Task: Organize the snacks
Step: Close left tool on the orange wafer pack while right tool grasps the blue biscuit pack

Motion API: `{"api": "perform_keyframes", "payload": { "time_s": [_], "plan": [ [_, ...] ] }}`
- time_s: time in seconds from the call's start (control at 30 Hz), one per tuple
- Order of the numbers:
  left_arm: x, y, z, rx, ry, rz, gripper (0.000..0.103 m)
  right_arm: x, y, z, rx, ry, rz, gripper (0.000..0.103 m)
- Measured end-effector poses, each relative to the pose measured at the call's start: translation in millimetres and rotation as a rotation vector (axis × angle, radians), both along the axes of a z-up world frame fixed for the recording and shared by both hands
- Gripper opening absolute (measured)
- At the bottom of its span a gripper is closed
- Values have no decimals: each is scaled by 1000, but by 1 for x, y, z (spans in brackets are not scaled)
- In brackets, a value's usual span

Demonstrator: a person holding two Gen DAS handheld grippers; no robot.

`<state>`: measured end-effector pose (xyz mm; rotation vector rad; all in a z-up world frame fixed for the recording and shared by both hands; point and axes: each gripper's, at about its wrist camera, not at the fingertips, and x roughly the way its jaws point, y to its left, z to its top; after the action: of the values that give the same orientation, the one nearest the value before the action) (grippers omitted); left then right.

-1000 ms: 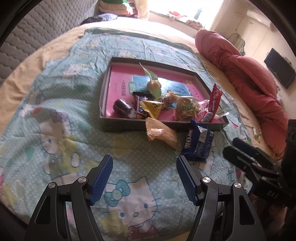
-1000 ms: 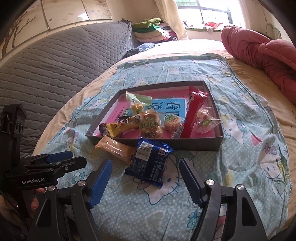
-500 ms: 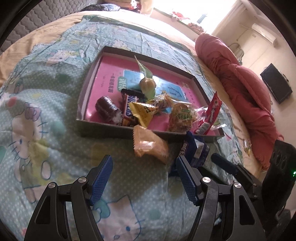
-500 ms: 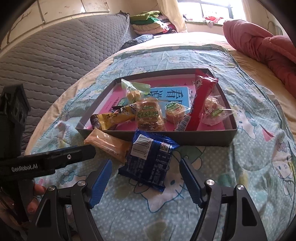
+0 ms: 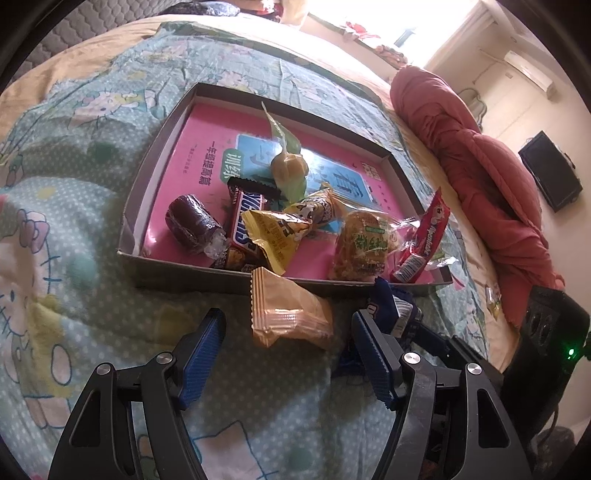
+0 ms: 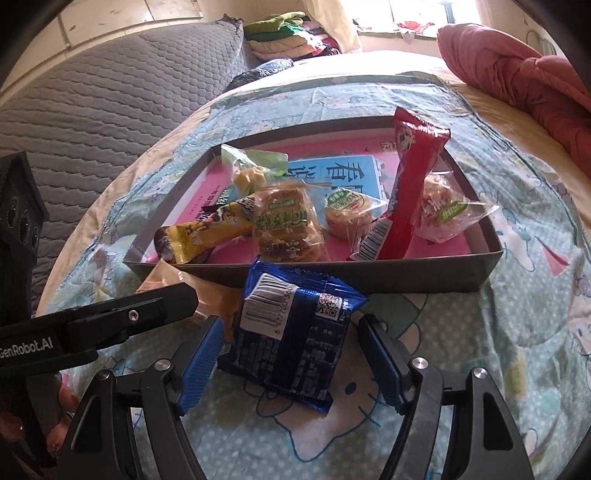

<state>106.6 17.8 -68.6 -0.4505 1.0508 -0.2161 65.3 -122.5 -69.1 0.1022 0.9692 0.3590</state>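
Both claws dropped closer since the earlier frame; left claw (image 5: 288, 354) apart around orange packet (image 5: 290, 314), right claw (image 6: 290, 363) apart around blue packet (image 6: 291, 332), lower centre, both lined up for boxing.

A bed (image 6: 509, 332) with a cartoon-cat blanket fills the room. A grey quilted headboard (image 6: 110, 92) backs it, and a red duvet (image 5: 480, 166) lies along one edge. Daylight floods a window (image 6: 417, 11); folded clothes (image 6: 280, 37) lie beside it. A black screen (image 5: 550, 171) hangs on the cream wall.

Bed (image 6: 122, 110) with cartoon-cat sheet (image 6: 517, 332), grey box (image 6: 406, 280), orange packet (image 5: 288, 314), blue packet (image 6: 295, 339), red quilt (image 5: 480, 155)
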Motion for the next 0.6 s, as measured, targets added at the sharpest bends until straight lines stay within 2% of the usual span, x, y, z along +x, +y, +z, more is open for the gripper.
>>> {"api": "perform_keyframes", "payload": {
  "time_s": [0.17,0.2,0.3,0.33,0.6],
  "plan": [
    [4,-2,-3,-9,4,2,56,2,5,-3,-30,-16,21,71],
    [5,-3,-4,-7,5,0,54,2,7,-3,-31,-19,31,66],
    [8,-7,-6,-1,8,-15,39,4,9,-4,-22,-17,56,52],
    [8,-8,-6,4,5,-22,35,4,9,-3,-25,-20,60,50],
    [5,-18,5,76,-44,-60,29,5,3,0,-12,-20,63,49]
  ]
}}
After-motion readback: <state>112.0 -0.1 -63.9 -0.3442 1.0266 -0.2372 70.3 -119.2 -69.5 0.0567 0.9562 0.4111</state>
